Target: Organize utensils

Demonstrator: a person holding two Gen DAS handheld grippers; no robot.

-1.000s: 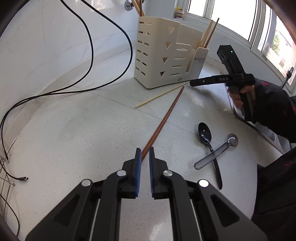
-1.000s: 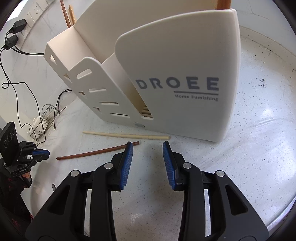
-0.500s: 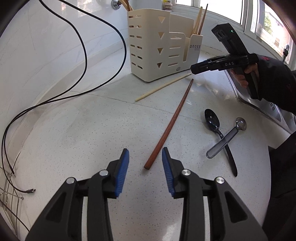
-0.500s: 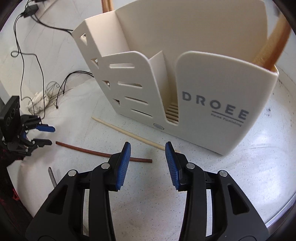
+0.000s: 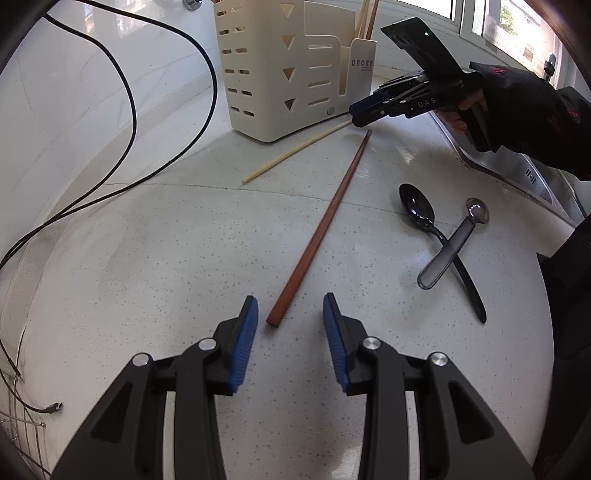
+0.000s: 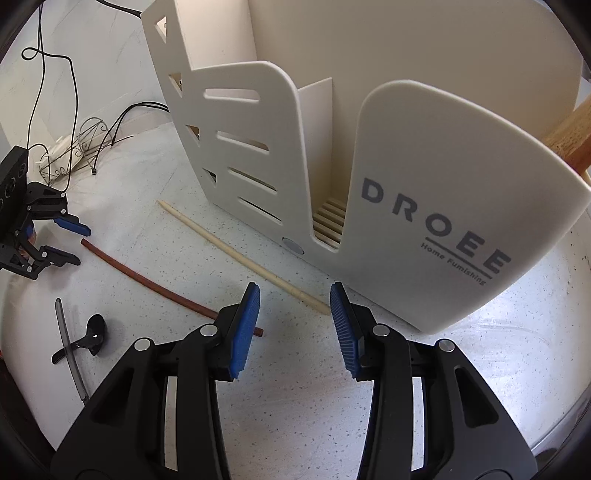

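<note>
A long brown chopstick lies flat on the speckled counter. Its near end rests just ahead of my left gripper, which is open with the pads clear of it. A pale chopstick lies along the foot of the cream utensil holder. My right gripper is open just above the counter in front of the holder. The thick end of the pale chopstick lies between its tips, untouched. A black spoon and a clear-handled spoon lie crossed at the right.
Black cables loop over the counter's left side, by a wire rack. A steel sink rim borders the counter at the right. Several chopsticks stand in the holder. A gloved hand carries the right gripper.
My left jaws went from nearly shut around the brown chopstick's end to open, and the chopstick now lies free. Both wrists rolled. My right gripper shifted over the pale chopstick's end.
</note>
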